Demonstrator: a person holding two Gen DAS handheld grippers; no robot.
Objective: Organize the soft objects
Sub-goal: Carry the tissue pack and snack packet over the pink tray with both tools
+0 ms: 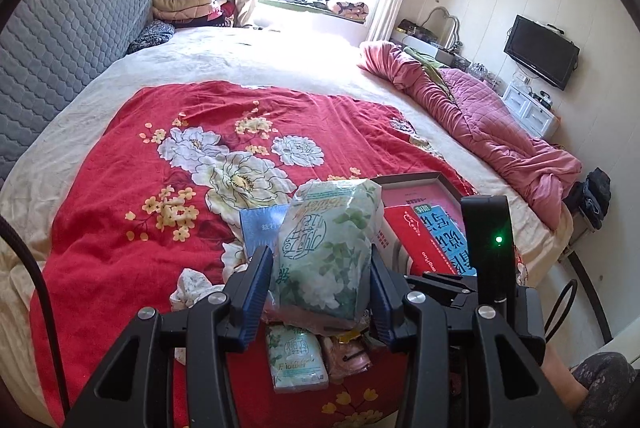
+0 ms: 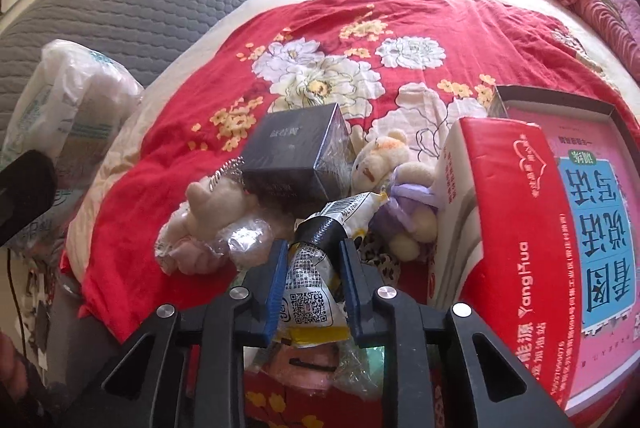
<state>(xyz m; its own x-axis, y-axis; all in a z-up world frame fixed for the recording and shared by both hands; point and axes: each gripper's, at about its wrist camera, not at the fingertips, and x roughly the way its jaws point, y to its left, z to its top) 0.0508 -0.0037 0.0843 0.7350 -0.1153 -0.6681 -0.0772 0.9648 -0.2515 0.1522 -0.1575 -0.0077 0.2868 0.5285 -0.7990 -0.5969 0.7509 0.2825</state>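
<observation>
I'm looking over a bed in a bright bedroom, its cream sheet half covered by a red floral blanket, with a grey quilted headboard off to the left of my left tool and a rumpled pink quilt far to its right. My left tool is pinching a soft tissue pack in a green-and-white flower wrapper, both blue pads pressed into its sides, the pack raised above the pile. Under that tool lie a smaller flower-print tissue pack and a pinkish packet. My right tool is pressed together on a crinkly yellow-and-white snack packet with a QR code. Just ahead of the right tool sits a dark box; beside it, ahead and to the right, leans a small plush bear in a purple dress. A red-edged book box fills the space to the tool's right.
</observation>
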